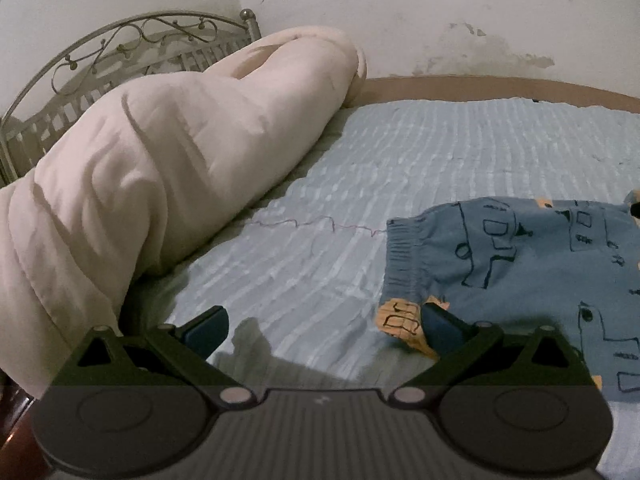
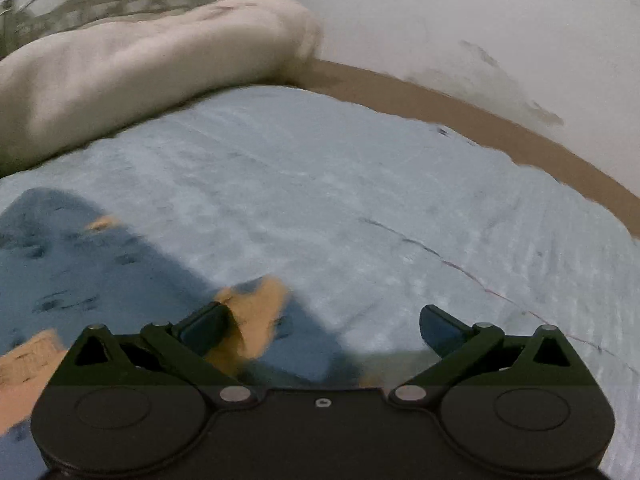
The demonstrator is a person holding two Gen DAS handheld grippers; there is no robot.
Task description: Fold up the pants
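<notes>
Pants (image 1: 520, 280), blue with line drawings, lie on the light-blue bedsheet (image 1: 400, 152) at near right. Left gripper (image 1: 324, 326) spread wide, holding nothing; cream duvet (image 1: 160, 152) far left. Right view, blurred: pants (image 2: 80, 264) near left, right gripper (image 2: 324, 326) likewise spread, empty.

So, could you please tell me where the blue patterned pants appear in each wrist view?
Left wrist: the pants lie at lower right on the bedsheet, waistband toward centre, by the left gripper.
Right wrist: the pants fill the lower left, blurred, beside the right gripper.
Shared landmark: the rolled cream comforter at upper left.
</notes>
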